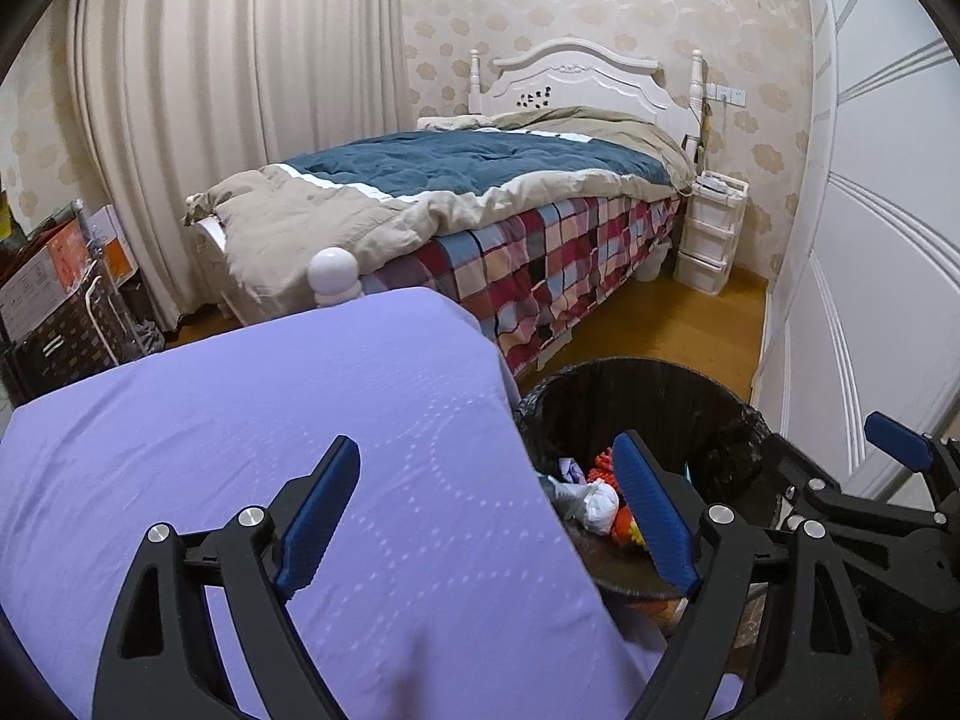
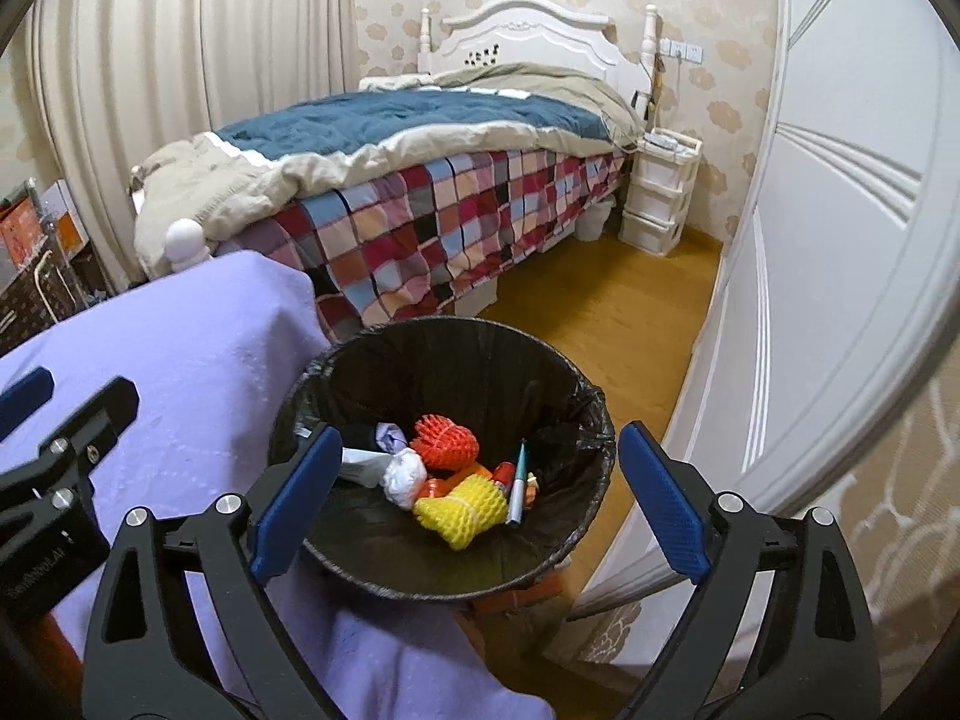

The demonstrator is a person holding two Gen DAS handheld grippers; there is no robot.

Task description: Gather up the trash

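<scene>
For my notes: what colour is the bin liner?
Black bin liner, clearest in the right wrist view.

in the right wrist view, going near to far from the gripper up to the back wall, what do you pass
right gripper, open and empty → black-lined trash bin with yellow foam net and orange foam net inside → wood floor → bed with checked sheet → white headboard

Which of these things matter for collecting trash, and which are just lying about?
Part of the job:
bin
yellow foam net
orange foam net
crumpled white paper
pen

Just lying about:
bed
purple cloth
white drawers
boxes
</scene>
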